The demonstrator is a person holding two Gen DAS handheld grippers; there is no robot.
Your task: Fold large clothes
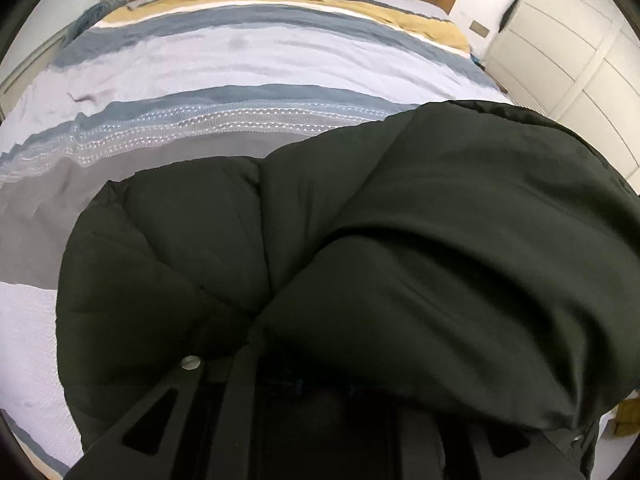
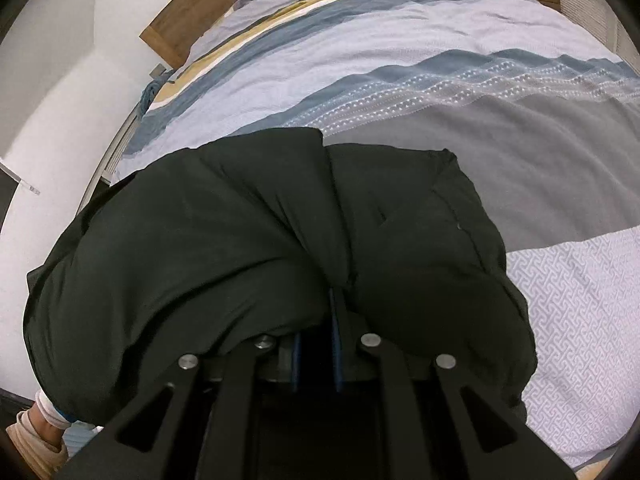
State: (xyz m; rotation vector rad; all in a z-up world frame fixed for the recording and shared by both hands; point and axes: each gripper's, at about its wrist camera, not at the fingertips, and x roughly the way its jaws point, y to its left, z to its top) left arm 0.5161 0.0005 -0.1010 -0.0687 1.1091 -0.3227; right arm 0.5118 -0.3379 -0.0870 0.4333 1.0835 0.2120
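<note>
The right claw (image 2: 316, 344) is closed narrow on a bunched fold of the black puffer jacket (image 2: 248, 240); its blue-edged fingers (image 2: 335, 336) stand close together with the fabric pinched between them, and the padded cloth swells out on both sides of the grip. The left claw (image 1: 280, 364) is buried under the same jacket (image 1: 420, 240): the fabric gathers into a tight crease right at its tip, but the fingertips themselves are hidden, so I cannot tell whether it is clamped or loose.

The jacket hangs bundled in front of both cameras, lifted off the bed at the grips, its quilted panels folding over one another. In the left wrist view it drapes mostly to the right; in the right wrist view it spreads mostly to the left, with a flatter panel on the right side.

Beyond it lies the bed (image 1: 200, 64), covered with a striped bedspread (image 2: 440, 40) in pale lilac, blue-grey, grey and mustard bands. A wooden headboard (image 2: 180, 40) stands at the far end. A white wardrobe (image 1: 568, 60) stands beside the bed in the left wrist view. A slippered foot (image 2: 36, 440) shows at the lower left of the right wrist view.
</note>
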